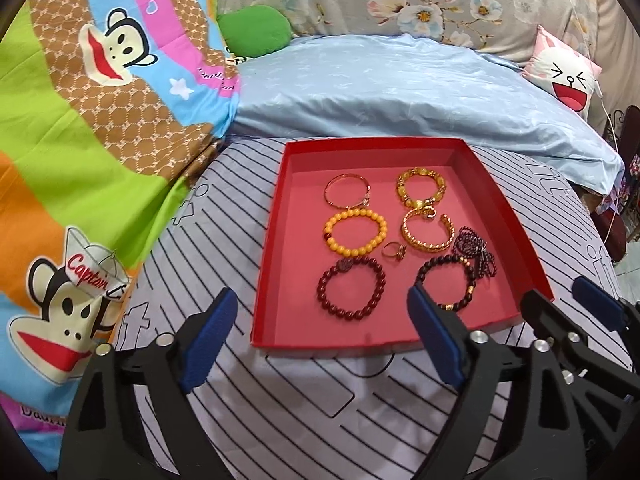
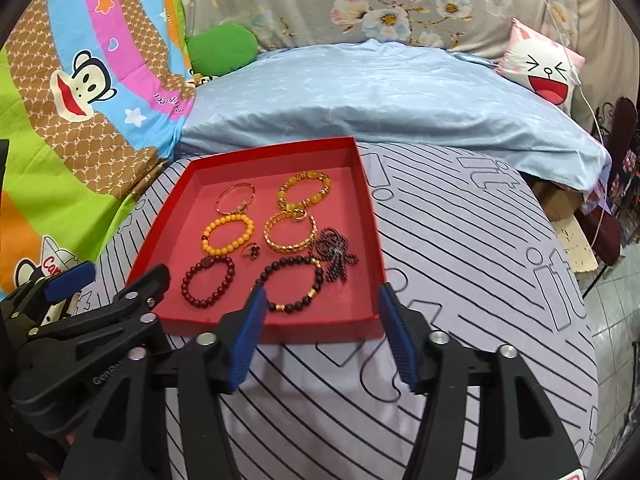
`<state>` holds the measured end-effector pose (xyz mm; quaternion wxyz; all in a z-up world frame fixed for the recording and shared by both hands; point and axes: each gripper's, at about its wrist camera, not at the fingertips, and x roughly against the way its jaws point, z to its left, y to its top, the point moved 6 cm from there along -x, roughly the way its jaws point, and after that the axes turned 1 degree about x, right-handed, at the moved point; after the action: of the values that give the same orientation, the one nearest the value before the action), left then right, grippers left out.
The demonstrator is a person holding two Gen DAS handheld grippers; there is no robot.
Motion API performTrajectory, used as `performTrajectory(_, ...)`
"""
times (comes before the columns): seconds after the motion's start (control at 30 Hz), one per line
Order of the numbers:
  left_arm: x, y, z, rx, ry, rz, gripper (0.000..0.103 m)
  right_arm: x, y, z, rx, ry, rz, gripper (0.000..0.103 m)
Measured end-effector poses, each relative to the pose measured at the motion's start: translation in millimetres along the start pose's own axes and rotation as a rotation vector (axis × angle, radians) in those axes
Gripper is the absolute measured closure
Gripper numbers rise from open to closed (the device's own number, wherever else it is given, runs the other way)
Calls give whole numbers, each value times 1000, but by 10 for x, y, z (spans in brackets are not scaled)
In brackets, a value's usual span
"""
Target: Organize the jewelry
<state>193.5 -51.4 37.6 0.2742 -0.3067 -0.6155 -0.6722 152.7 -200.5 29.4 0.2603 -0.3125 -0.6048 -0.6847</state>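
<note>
A shallow red tray [image 1: 272, 264] [image 2: 280, 325] lies on the striped sheet and holds several pieces of jewellery. Among them are a yellow bead bracelet [image 1: 354, 211], a gold cuff [image 1: 428, 245], a small ring [image 1: 394, 251], a dark red bead bracelet [image 1: 323, 294] [image 2: 185, 283], a dark bracelet with gold spacers [image 1: 471, 280] [image 2: 320, 276] and a bunched dark bead strand [image 1: 476, 252] [image 2: 334, 256]. My left gripper [image 1: 320, 300] [image 2: 120, 276] hangs open over the tray's near left part, with nothing held. My right gripper [image 2: 322, 294] [image 1: 560, 294] is open at the tray's near right corner, also holding nothing.
The striped grey sheet [image 1: 320, 408] covers the bed. Behind the tray lies a light blue pillow [image 1: 400, 92], to the left a cartoon monkey quilt [image 1: 80, 160] and a green cushion [image 1: 256, 30]. At the far right are a laughing-face cushion [image 2: 544, 76], the bed edge and a tiled floor [image 2: 616, 320].
</note>
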Motion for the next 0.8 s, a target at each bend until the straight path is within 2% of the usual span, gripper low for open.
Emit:
performTrajectory(0.1,15,-59,51,17,3,8,11,32,-42,-21,2,-10,0,36)
performTrajectory(0.23,16,-140,95,35,-13,24,10,70,-106,-62,-9,-18,-2,24)
performTrajectory(0.6,20,-294,144,39,-1,44,9,64,-235,-54,-5,-19,24,18)
performTrajectory(0.67,15,-301,153,42,0,46,9,73,-243,-48,5,-28,18,16)
performTrajectory(0.73,12,-310,176,51,4,47,9,79,-244,-47,13,-37,12,6)
performTrajectory(0.8,16,-319,179,58,-4,48,8,86,-245,-49,15,-34,5,6)
